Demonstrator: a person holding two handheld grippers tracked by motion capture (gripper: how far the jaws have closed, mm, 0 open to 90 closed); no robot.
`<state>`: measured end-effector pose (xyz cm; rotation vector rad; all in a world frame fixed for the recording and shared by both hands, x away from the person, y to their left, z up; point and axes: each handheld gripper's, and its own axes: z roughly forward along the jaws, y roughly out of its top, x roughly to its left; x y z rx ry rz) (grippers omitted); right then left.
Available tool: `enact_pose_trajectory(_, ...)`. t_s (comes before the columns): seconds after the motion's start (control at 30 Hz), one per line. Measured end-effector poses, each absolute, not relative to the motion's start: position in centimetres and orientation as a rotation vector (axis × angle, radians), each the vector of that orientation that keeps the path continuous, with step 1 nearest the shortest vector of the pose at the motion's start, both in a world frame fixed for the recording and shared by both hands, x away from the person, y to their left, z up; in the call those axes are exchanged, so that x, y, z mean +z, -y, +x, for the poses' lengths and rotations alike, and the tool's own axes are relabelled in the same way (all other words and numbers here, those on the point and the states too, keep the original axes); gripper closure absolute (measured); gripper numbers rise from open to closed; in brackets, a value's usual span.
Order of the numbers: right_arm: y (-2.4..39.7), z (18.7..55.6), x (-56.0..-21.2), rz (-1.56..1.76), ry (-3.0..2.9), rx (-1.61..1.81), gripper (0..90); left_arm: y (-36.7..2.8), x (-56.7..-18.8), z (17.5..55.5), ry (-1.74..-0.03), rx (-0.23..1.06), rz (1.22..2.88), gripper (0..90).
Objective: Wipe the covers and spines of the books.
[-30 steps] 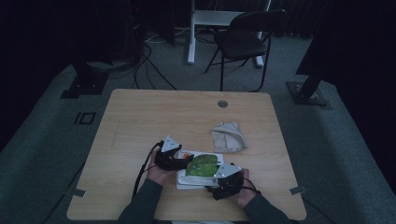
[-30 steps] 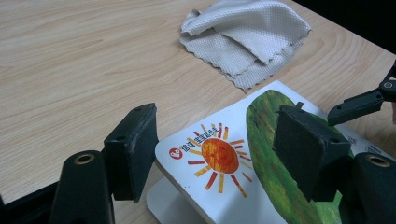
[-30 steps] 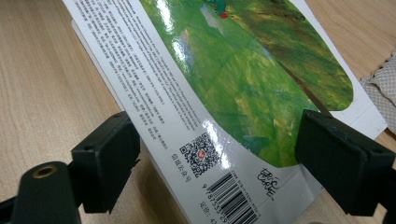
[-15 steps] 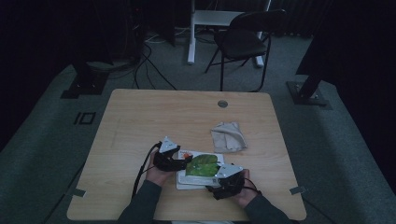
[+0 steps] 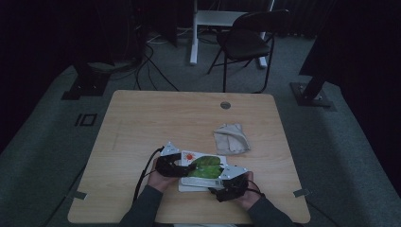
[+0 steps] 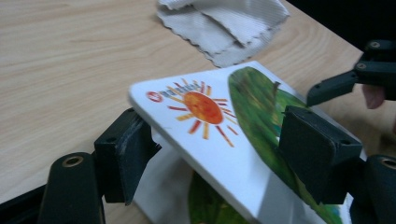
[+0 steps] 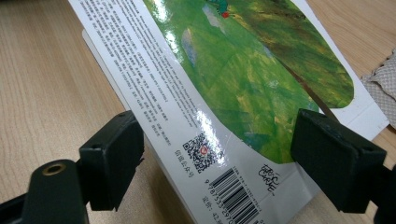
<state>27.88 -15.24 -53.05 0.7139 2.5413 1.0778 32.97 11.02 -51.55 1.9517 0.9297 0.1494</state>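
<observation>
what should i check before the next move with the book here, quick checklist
1. Book on the table: ok, cover lifted at an angle above the page under it.
2. Left gripper around the cover's sun corner: ok, jaws have just been opening, cover between them.
3. Left pads pressing the cover: cannot tell.
4. Right gripper around the barcode edge: ok, jaws stand wide.
5. Right pads pressing: not ok, gaps show on both sides.
6. Cloth apart from the book: ok.
</observation>
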Motion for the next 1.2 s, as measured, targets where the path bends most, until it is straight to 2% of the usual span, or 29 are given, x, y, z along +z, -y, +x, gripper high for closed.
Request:
enact_pose_trajectory(0.07, 15.2, 27.9, -53.1, 0.714, -2.540, 1.079, 17.1, -10.9, -51.6, 32.9, -0.921, 0.128, 1.956, 26.9)
enact_pose_trajectory(0.27, 15.3, 27.9, -53.1, 0.710, -2.538, 1.086, 17.0, -11.2, -51.3, 32.7, -0.903, 0.133, 1.940, 36.0)
enact_pose_trajectory(0.57, 15.5, 27.9, -53.0, 0.687, -2.545, 1.083, 17.2, -11.5, -50.9, 32.6, -0.875, 0.134, 1.950, 42.2)
enact_pose_trajectory(0.67, 16.3, 28.4, -52.9, 0.718, -2.608, 1.079, 13.7, -11.6, -51.0, 32.8, -0.881, 0.118, 1.966, 42.7)
enact_pose_trajectory(0.93, 18.8, 29.0, -52.0, 0.824, -2.547, 1.141, 13.7, -11.8, -51.2, 33.2, -0.899, 0.079, 1.972, 42.8)
enact_pose_trajectory(1.2, 19.0, 29.4, -52.2, 0.862, -2.533, 1.141, 13.6, -11.9, -51.1, 33.4, -0.904, 0.055, 1.989, 43.8)
